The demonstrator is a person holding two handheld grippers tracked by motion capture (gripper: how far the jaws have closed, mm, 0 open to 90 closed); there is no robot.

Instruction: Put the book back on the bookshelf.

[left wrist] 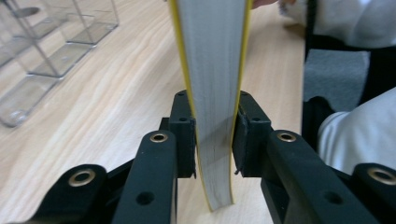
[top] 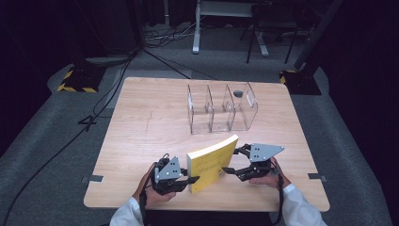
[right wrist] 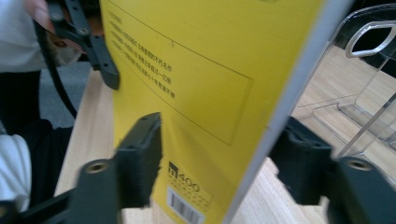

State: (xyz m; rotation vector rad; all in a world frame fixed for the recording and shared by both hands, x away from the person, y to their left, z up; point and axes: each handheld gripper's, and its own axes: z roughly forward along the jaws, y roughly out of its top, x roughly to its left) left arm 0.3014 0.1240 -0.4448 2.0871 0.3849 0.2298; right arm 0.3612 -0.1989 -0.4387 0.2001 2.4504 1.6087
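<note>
A yellow book (top: pixel 211 162) stands upright on its edge near the front of the wooden table (top: pixel 141 141). My left gripper (top: pixel 190 180) holds the book's near left end. In the left gripper view both pads (left wrist: pixel 187 135) press on the covers of the book (left wrist: pixel 212 70), with the grey page block between them. My right gripper (top: pixel 231 161) straddles the book's right end. In the right gripper view the yellow cover (right wrist: pixel 196 70) runs slantwise between the two jaws of the right gripper (right wrist: pixel 219 158), and I see no pad pressing on it.
A clear plastic organiser (top: pixel 221 110) with upright dividers stands behind the book, at mid table. A small dark object (top: pixel 238 93) lies by its far side. The person's white sleeves come in at the front edge. Cables and stands lie on the floor beyond.
</note>
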